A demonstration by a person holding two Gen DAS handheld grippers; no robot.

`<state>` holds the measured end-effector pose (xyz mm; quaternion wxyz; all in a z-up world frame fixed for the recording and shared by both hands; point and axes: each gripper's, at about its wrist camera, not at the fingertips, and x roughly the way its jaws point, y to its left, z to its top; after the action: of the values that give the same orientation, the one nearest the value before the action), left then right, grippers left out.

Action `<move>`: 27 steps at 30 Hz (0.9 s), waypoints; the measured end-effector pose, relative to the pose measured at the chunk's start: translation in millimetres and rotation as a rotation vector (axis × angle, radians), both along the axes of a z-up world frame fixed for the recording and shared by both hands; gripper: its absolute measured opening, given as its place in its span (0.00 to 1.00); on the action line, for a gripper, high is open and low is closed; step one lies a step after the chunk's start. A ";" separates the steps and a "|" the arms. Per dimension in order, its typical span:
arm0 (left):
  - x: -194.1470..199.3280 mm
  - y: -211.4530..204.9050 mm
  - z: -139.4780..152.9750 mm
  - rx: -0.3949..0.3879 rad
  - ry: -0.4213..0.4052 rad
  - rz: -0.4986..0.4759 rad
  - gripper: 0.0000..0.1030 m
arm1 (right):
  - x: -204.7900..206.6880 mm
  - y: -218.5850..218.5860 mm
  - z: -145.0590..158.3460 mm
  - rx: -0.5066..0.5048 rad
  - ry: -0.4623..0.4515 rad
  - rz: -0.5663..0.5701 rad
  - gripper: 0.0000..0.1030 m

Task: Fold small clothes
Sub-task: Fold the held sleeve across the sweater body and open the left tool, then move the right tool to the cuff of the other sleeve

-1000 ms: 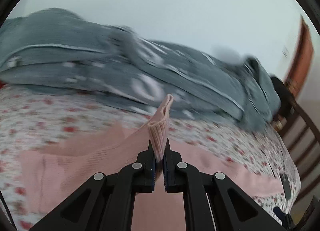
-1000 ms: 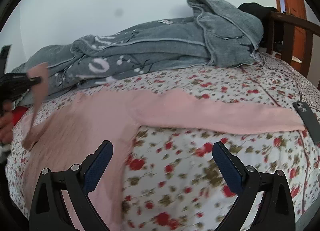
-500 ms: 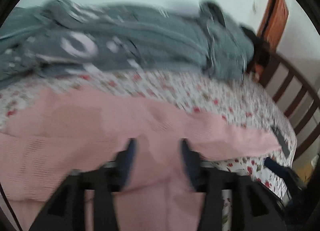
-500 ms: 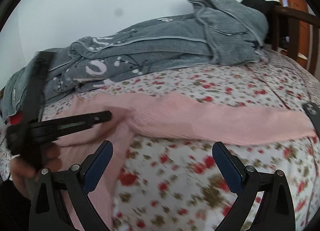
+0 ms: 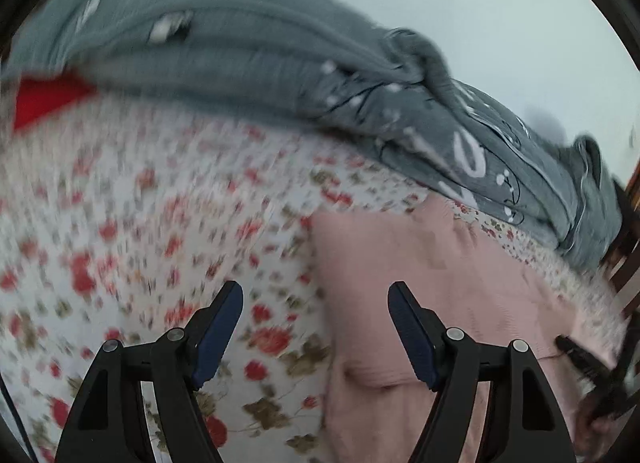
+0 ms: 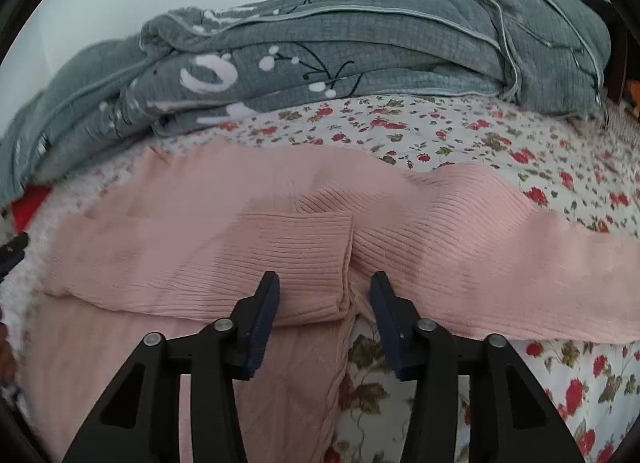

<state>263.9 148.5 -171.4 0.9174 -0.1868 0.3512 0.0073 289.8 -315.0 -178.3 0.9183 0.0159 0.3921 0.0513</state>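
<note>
A pink ribbed sweater [image 6: 280,231] lies flat on the floral bedsheet [image 6: 460,135]. One sleeve is folded across its body, its cuff end [image 6: 344,259] near the middle; the other sleeve [image 6: 540,259] stretches right. My right gripper [image 6: 324,283] is open, its jaws either side of the folded cuff edge, just above the cloth. My left gripper [image 5: 316,299] is open and empty, over the sweater's left edge [image 5: 420,263] and the sheet [image 5: 140,223]. The left wrist view is blurred by motion.
A grey patterned quilt [image 6: 340,43] is bunched along the far side of the bed, also in the left wrist view [image 5: 280,63]. Something red [image 5: 40,99] lies at the far left. A wooden bed frame [image 5: 628,247] shows at the right edge.
My left gripper let go of the pink sleeve, opened, and swung left to the sweater's edge. My right gripper moved in close over the folded cuff and narrowed its opening.
</note>
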 end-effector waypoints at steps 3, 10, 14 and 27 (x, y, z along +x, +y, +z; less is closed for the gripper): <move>6.4 -7.3 -3.9 -0.014 0.003 -0.043 0.60 | -2.3 1.0 2.0 -0.039 -0.023 -0.032 0.11; 42.6 -54.2 -28.6 0.118 0.015 -0.100 0.26 | -5.0 -5.3 1.8 -0.019 -0.043 -0.044 0.08; 33.1 -42.7 -25.8 0.097 -0.017 -0.014 0.24 | -5.8 -3.3 1.1 -0.034 -0.044 -0.042 0.11; 38.3 -48.5 -26.4 0.190 0.014 0.032 0.42 | -9.0 -11.7 -1.0 0.049 -0.035 -0.022 0.34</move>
<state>302.2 99.9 -197.8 0.9284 -0.1045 0.3521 0.0565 280.8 -326.7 -179.2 0.9250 0.0416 0.3742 0.0509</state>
